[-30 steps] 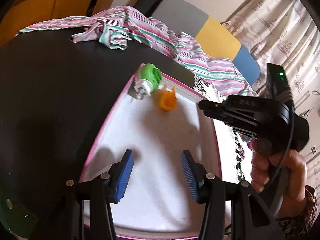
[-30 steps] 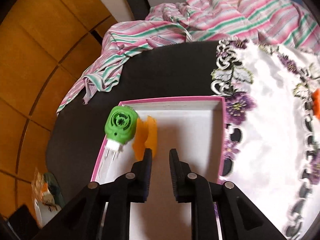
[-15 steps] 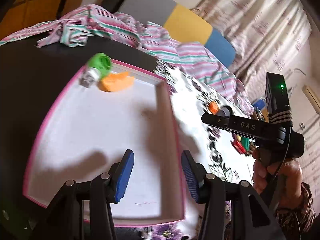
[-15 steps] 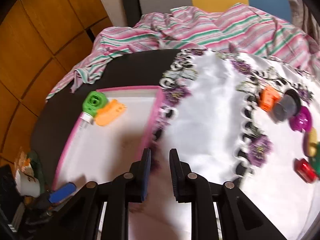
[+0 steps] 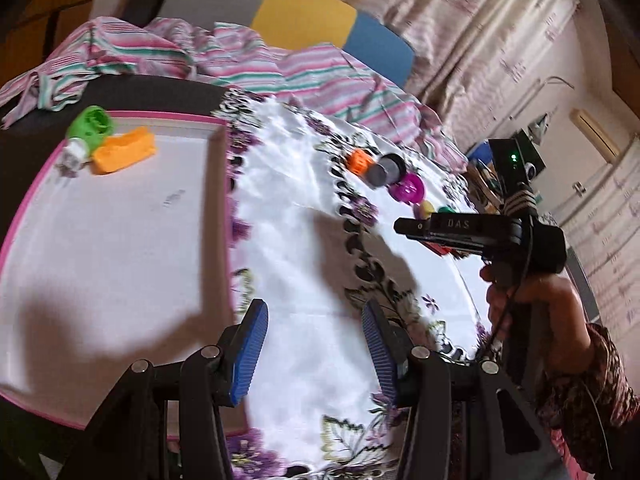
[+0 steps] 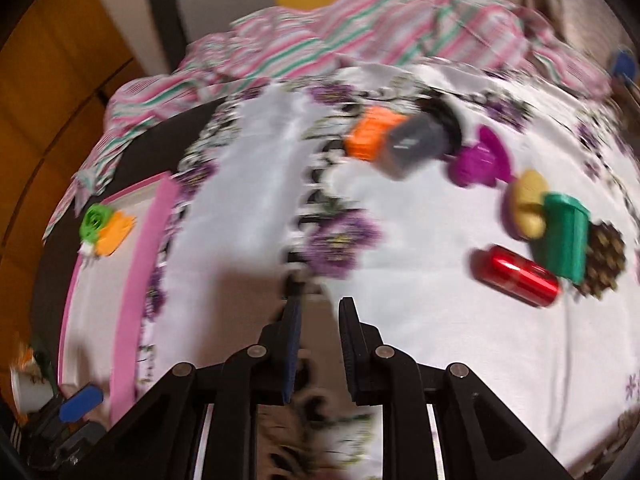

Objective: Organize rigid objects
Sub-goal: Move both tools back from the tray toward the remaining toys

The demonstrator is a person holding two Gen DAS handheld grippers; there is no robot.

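A white tray with a pink rim [image 5: 224, 216] lies on the left and holds a green plug-in device [image 5: 90, 128] and an orange piece [image 5: 124, 154] in its far corner. My left gripper [image 5: 315, 308] is open and empty over the floral cloth, just right of the tray. My right gripper [image 6: 320, 302] hangs over the cloth with a narrow gap and nothing in it. Beyond it lie an orange block [image 6: 370, 136], a grey cylinder [image 6: 416, 144], a magenta piece [image 6: 480, 160], a yellow piece [image 6: 528, 204], a green cup [image 6: 564, 236], a red can [image 6: 516, 274] and a pine cone [image 6: 604, 258].
A striped pink and green garment [image 5: 240, 64] is bunched along the far side of the black table [image 5: 160, 92]. Behind it stands a chair back in grey, yellow and blue [image 5: 304, 20]. A hand [image 5: 532, 300] holds the other gripper on the right. Small clutter [image 6: 80, 404] sits beyond the tray's near-left corner.
Both grippers have swung right, off the tray and over the floral cloth. The right one has left the orange piece behind in the tray. Neither gripper's gap has changed.
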